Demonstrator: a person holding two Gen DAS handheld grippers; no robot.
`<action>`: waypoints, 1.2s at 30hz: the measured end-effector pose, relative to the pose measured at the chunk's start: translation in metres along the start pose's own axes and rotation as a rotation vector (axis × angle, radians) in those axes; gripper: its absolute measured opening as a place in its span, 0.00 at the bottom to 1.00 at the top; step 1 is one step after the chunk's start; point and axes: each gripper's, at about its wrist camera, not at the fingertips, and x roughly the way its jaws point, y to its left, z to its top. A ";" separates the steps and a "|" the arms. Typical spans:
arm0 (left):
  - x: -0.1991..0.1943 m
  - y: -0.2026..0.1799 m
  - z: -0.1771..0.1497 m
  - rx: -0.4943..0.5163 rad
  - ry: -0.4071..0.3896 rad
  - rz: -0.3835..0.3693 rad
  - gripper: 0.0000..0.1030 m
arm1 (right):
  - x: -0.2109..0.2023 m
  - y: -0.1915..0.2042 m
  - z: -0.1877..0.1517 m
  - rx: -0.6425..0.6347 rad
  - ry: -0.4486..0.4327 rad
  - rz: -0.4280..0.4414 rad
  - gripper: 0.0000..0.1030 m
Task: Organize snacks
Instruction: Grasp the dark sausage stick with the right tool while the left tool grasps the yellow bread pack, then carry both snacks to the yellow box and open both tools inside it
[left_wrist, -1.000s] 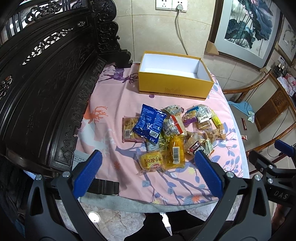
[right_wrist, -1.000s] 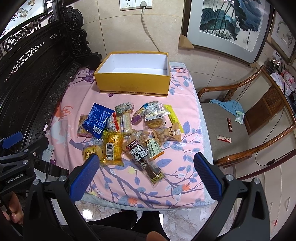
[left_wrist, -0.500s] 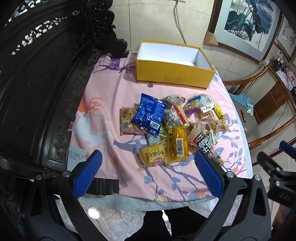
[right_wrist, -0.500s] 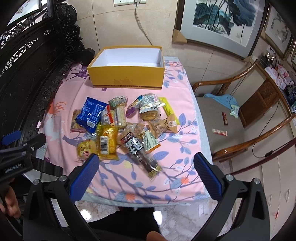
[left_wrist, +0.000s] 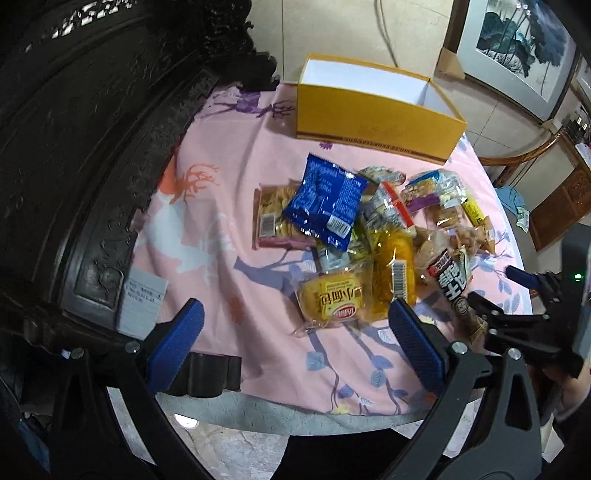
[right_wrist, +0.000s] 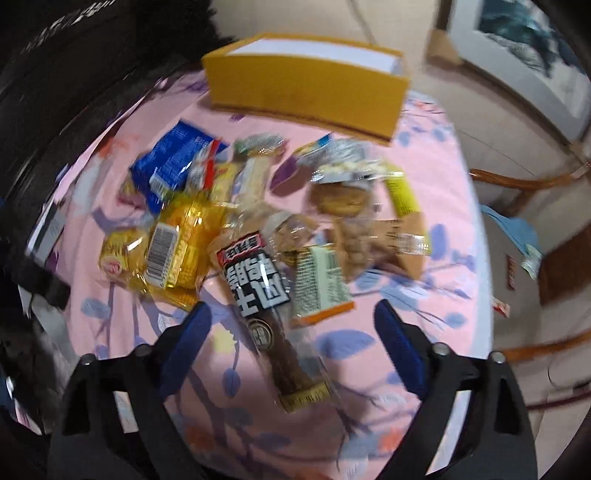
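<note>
Jaws on my right gripper are closing from full width, nothing pinched yet; since a second ago I have dropped close over the pile, so the first pick is near. The long black sausage stick lies between my pads, untouched. My left gripper hangs wide and empty. Beyond the snacks, the yellow box waits, empty.

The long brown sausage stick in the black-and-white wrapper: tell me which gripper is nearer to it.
Right. The right gripper straddles the long brown sausage stick, jaws closing but not yet touching. The left gripper hangs nearer the small yellow bread packet, off to the stick's left.
</note>
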 end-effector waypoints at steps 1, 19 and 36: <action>0.003 0.001 -0.002 -0.010 0.006 0.000 0.98 | 0.005 0.002 -0.001 -0.018 0.004 0.008 0.83; 0.057 -0.047 0.000 0.080 0.042 -0.077 0.98 | 0.021 -0.012 -0.018 -0.014 0.040 0.152 0.27; 0.147 -0.141 0.003 0.260 0.093 -0.053 0.68 | -0.019 -0.062 -0.025 0.282 -0.027 0.124 0.29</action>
